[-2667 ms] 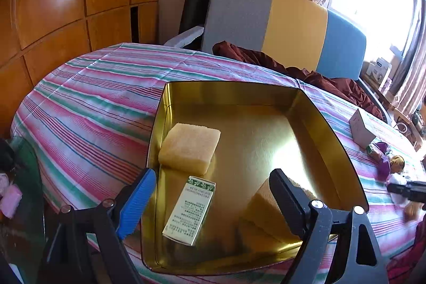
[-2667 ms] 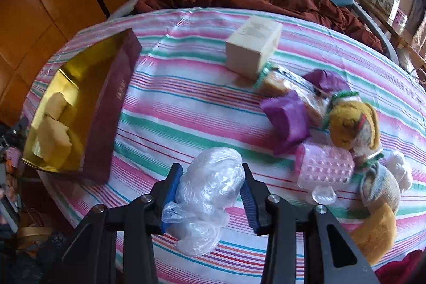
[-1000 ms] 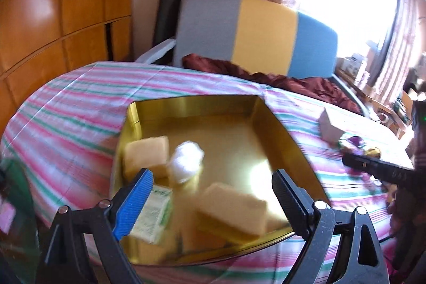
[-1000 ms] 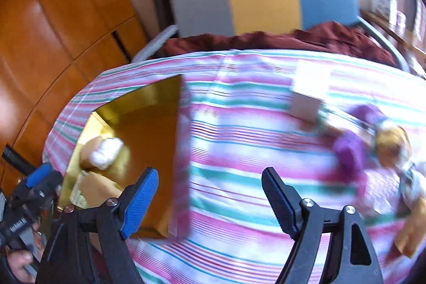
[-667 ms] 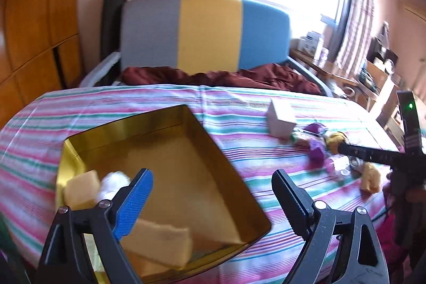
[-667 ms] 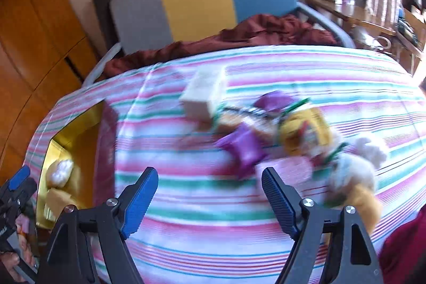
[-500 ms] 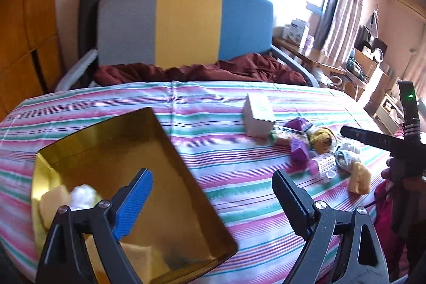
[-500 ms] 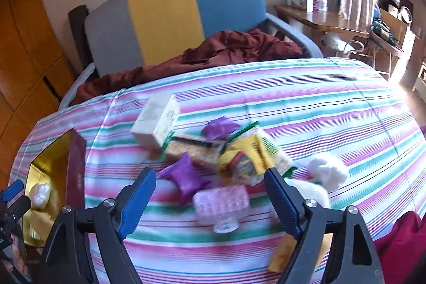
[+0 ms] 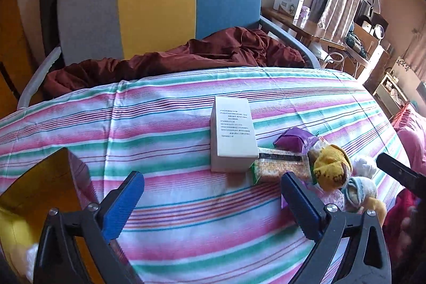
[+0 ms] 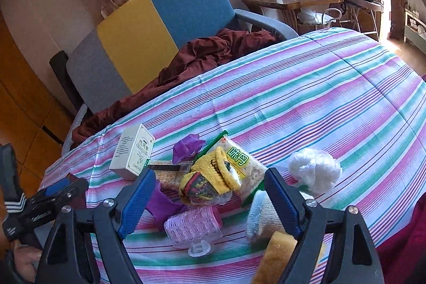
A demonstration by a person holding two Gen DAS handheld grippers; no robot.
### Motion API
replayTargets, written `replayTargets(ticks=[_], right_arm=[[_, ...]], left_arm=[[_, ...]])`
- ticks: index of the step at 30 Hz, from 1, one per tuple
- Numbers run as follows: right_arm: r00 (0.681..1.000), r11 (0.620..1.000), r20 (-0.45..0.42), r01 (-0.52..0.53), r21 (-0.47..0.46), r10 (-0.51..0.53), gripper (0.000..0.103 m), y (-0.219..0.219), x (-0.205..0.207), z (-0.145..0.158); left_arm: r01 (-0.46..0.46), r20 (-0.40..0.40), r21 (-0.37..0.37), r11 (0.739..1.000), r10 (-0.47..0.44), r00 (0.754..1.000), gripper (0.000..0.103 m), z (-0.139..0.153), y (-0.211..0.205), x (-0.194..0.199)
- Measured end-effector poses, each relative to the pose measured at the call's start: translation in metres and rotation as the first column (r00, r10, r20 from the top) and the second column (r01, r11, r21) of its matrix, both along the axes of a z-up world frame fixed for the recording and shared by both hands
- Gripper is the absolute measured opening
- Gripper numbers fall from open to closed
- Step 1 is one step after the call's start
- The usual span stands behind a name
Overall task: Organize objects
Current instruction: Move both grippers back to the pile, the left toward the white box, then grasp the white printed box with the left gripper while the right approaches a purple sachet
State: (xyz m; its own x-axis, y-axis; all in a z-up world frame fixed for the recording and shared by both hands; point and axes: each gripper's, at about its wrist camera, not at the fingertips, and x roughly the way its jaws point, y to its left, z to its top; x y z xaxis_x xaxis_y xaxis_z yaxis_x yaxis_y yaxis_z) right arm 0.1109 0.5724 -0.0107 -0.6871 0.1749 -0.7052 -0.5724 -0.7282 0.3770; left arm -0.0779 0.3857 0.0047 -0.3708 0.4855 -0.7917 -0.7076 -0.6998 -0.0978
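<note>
In the left wrist view the gold tin [image 9: 40, 182] sits at eight o'clock, only its near corner and maroon outer wall showing, with a yellow block and a scrap of white inside at the very edge. The left gripper [image 9: 213, 193] hangs over bare striped tablecloth [image 9: 165, 124]; its jaws have just been opening and stand wide apart with nothing between them. At one o'clock from it lies the white box [image 9: 233, 135] on its side, touching a cracker packet [image 9: 279, 168]. A purple wrapper [image 9: 294, 139], a yellow knitted piece [image 9: 330, 168] and a rolled sock [image 9: 359, 189] crowd on towards three o'clock, so the pile stands between the two grippers.

A tri-colour chair [image 9: 159, 4] with a maroon cloth [image 9: 186, 55] on its seat backs the table at twelve o'clock.

The right wrist view shows what the other hides: the box's printed front [image 10: 133, 151], a pink hair roller [image 10: 194, 226] at six o'clock of the pile, a white cotton wad [image 10: 314, 172] off alone at three o'clock, and a tan sponge [image 10: 274, 257] at the lower edge. The right gripper [image 10: 210, 193] has its fingers spread wide and grips nothing; they frame the knitted piece and roller. The tin is not visible here.
</note>
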Motion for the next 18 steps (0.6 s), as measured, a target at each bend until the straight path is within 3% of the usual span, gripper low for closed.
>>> replayTargets(ticks=[6,13,14,17,18], right_arm=[[0.999,0.998,-0.018,0.035,-0.053,-0.036,0.085,0.011,0.005,-0.004],[0.998,0.994,-0.027,0.057,-0.097,-0.060,0.085,0.020,0.008,-0.009],[0.998,0.994,-0.027,0.057,-0.097,-0.060,0.085,0.021,0.008,-0.008],[0.998,0.994,-0.024,0.059,-0.096,-0.062,0.085,0.021,0.008,-0.009],[0.998,0.994,-0.023,0.057,-0.098,-0.060,0.085,0.021,0.008,-0.009]], left_arm=[[0.019,0.003,-0.079,0.997,-0.019,1.000,0.103,-0.022,0.056,-0.028],[0.013,0.038,-0.119,0.993,-0.008,0.999,0.103,-0.048,0.090,-0.050],[0.004,0.051,-0.124,0.992,0.002,0.999,0.099,-0.051,0.091,-0.053],[-0.010,0.122,-0.127,0.992,0.026,0.992,0.055,-0.063,0.089,-0.061],[-0.012,0.136,-0.126,0.992,0.029,0.990,0.054,-0.066,0.086,-0.060]])
